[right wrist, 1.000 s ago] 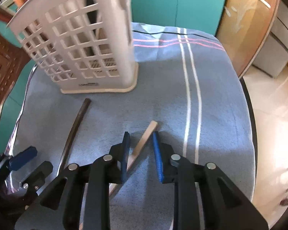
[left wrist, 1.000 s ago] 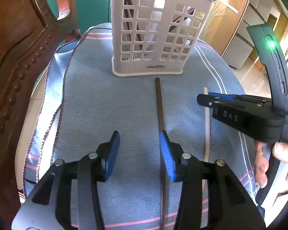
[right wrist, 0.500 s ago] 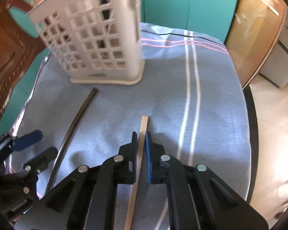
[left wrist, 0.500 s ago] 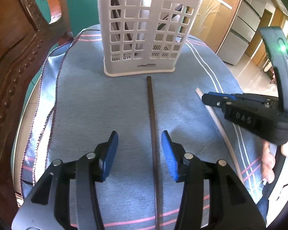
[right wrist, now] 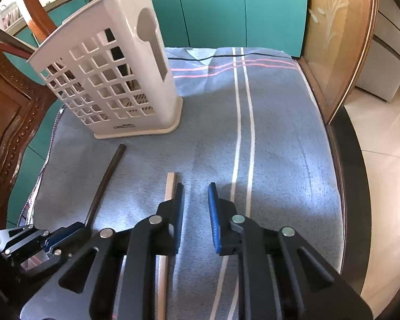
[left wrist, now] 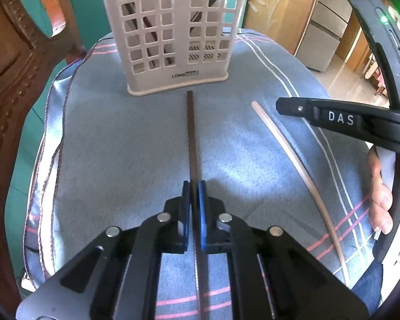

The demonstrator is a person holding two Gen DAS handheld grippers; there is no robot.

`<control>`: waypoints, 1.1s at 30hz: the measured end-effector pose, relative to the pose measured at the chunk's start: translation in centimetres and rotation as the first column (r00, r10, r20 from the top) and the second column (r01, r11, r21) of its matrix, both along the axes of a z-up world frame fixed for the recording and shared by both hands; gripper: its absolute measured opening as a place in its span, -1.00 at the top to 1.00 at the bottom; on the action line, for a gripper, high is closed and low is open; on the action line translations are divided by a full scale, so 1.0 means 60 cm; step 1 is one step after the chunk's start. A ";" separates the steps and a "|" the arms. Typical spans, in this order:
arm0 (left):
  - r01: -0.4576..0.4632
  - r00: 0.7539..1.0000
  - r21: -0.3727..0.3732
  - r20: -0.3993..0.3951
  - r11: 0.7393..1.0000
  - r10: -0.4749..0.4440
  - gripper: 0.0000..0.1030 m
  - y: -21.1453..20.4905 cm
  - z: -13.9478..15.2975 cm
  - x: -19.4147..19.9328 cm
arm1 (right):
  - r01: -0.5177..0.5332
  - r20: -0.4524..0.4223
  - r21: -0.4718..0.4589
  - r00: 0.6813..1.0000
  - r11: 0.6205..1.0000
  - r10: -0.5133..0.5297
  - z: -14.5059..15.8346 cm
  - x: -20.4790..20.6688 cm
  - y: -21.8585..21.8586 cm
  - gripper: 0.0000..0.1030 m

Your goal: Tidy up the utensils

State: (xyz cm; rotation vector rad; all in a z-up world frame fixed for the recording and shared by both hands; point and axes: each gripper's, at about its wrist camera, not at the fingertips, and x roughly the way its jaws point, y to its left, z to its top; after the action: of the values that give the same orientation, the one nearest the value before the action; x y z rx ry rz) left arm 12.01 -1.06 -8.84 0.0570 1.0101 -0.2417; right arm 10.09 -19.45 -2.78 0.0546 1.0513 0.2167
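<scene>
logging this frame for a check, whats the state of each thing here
left gripper: shut on dark chopstick
dark chopstick: flat on cloth, gripped, tip near holder base
right gripper: open, holding nothing
light chopstick: flat on cloth, free, just left of the right gripper's gap
utensil holder: upright, dark utensils already inside
blue cloth: spread over the table

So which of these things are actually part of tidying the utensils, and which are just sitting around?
Part of the job:
- dark chopstick, clamped by the left gripper
- pale chopstick, lying on the cloth beside the open right gripper
- white utensil basket, already holding some utensils

Just there:
- blue striped cloth
- carved wooden chair
- teal cabinets
</scene>
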 end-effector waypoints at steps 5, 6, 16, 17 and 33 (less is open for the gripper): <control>-0.027 1.000 -0.011 -0.002 1.000 0.027 0.87 0.005 0.000 -0.035 | -0.002 -0.007 -0.004 1.000 1.000 0.002 -0.007 0.003 -0.001 0.64; -0.029 1.000 -0.012 -0.001 1.000 0.029 0.87 0.005 0.000 -0.040 | -0.005 -0.007 -0.004 1.000 1.000 0.005 -0.006 0.004 0.001 0.64; -0.019 1.000 -0.026 0.022 0.999 0.020 0.77 0.000 0.005 -0.045 | -0.004 -0.018 -0.016 1.000 1.000 0.004 -0.013 0.007 0.006 0.60; -0.020 0.999 -0.034 0.030 0.999 0.021 0.71 0.002 0.007 -0.045 | -0.002 -0.020 -0.017 1.000 1.000 0.002 -0.013 0.008 0.006 0.58; -0.071 0.997 -0.057 0.025 0.996 0.072 0.10 0.009 0.007 -0.033 | -0.103 -0.004 -0.103 0.995 0.989 0.103 -0.014 -0.012 0.052 0.26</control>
State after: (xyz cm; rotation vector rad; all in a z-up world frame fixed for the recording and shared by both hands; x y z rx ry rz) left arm 10.01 -0.49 -8.39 -0.0270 0.9757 -0.2033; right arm 9.35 -16.32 -3.63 -0.0936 1.0640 0.2556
